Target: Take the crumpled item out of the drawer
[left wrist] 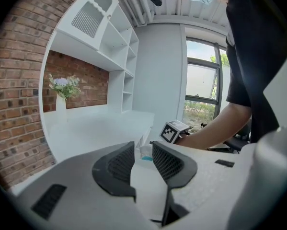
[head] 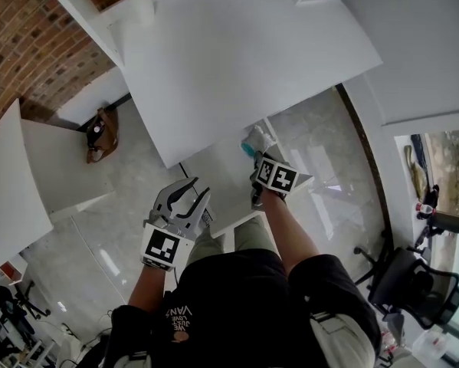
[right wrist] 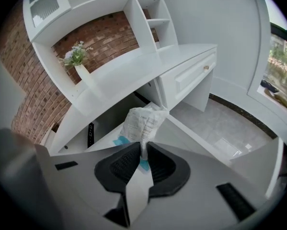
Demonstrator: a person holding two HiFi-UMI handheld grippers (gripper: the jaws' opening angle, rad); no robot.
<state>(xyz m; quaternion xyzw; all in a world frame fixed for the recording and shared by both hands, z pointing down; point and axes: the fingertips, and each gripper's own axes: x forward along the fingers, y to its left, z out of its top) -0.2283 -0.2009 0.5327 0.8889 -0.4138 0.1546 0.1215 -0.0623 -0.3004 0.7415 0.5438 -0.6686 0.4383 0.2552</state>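
Observation:
The crumpled item (right wrist: 142,121), a white printed wrapper with a teal patch, sticks up between the jaws of my right gripper (right wrist: 143,155). Both pads press on its lower end, so it is shut on it. In the head view that gripper (head: 258,157) holds the wrapper (head: 256,139) over the open white drawer (head: 218,179) under the desk. My left gripper (head: 188,193) hangs nearer the person, left of the drawer's front. Its jaws (left wrist: 143,159) stand apart with nothing between them. Past them show the wrapper (left wrist: 144,151) and the right gripper's marker cube (left wrist: 173,131).
A white desk (head: 237,60) with shelving carries a vase of flowers (right wrist: 78,61). A closed drawer with a small knob (right wrist: 191,73) lies to the right. A dark object (right wrist: 90,134) sits under the desk. A brown bag (head: 100,133) and an office chair (head: 413,282) stand on the tiled floor.

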